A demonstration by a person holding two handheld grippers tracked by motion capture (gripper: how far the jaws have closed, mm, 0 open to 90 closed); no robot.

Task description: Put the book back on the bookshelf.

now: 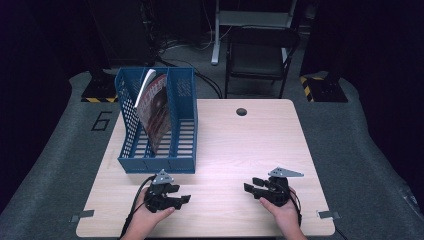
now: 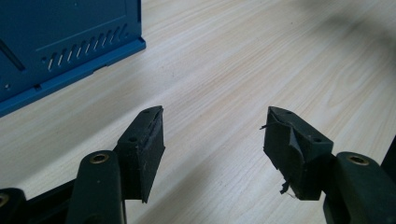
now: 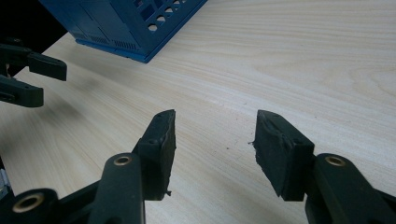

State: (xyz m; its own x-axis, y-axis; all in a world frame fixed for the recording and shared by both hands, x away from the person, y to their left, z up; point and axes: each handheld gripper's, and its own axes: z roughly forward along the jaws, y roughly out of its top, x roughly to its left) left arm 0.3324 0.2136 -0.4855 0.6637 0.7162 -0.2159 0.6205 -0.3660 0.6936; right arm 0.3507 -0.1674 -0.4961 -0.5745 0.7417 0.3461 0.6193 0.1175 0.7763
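**Both grippers resting empty on the table in front of a blue file rack**

A person held the left gripper [image 1: 181,199] and the right gripper [image 1: 251,185] low on the pale wooden table [image 1: 240,150], probably parked at rest, since the jaws of each stood apart with only bare wood between them. Just beyond the left gripper stood a blue plastic file rack [image 1: 182,125] with perforated walls. A glossy reddish-brown magazine [image 1: 154,111] leaned tilted in its middle compartment, white page edges uppermost

Black folding chair [image 1: 260,55] behind wooden table [image 1: 240,145]; dark grommet hole [image 1: 241,111] near far edge.
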